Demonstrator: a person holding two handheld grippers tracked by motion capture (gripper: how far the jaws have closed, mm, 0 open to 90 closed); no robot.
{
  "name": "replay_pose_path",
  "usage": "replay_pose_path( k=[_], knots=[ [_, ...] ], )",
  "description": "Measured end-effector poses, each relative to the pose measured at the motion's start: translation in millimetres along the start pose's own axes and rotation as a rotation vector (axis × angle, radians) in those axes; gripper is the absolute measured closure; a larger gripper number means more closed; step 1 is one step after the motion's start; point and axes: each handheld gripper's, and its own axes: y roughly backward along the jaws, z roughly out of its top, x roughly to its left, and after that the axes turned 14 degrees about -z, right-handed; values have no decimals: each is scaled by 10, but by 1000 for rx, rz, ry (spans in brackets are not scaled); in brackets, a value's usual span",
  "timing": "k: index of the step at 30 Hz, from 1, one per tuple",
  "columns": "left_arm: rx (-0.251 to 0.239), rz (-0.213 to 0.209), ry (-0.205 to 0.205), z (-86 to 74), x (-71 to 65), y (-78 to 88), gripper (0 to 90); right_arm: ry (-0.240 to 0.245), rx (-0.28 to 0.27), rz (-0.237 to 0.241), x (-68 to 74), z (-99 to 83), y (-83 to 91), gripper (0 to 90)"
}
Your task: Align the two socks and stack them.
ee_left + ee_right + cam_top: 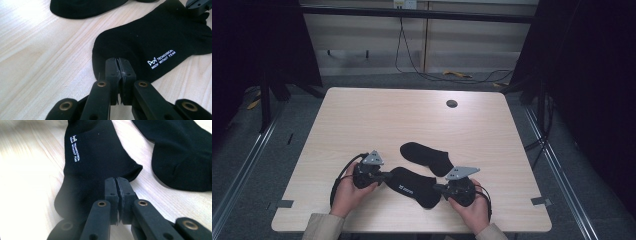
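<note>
The table (pixel 362 115) has a pale wood-grain top, smooth with a soft shine. The near sock (pixel 155 40) at centre right of the left gripper view is black knitted cloth, matt, with small white printed letters. The second sock (pixel 180 152), upper right in the right gripper view, is the same matt black cloth. The left gripper (pixel 120 60) is matt black plastic with brass-coloured rivets.

overhead forward-down view; 2 close claw views, shared printed sock (pixel 412 186)
</note>
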Motion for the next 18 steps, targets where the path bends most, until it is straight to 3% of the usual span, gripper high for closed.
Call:
replay_pose_path(
  k=[10,14,16,18],
  knots=[
    [-40,5,-4,52,-31,144,877,-32,-28,22,-37,28,49,878],
    [-32,12,1,37,-23,130,877,-26,-39,-14,-33,21,55,826],
    [-29,16,8,17,0,137,877,9,-49,-63,3,24,93,779],
    [-30,14,12,7,6,135,877,25,-52,-57,25,15,105,770]
  ],
)
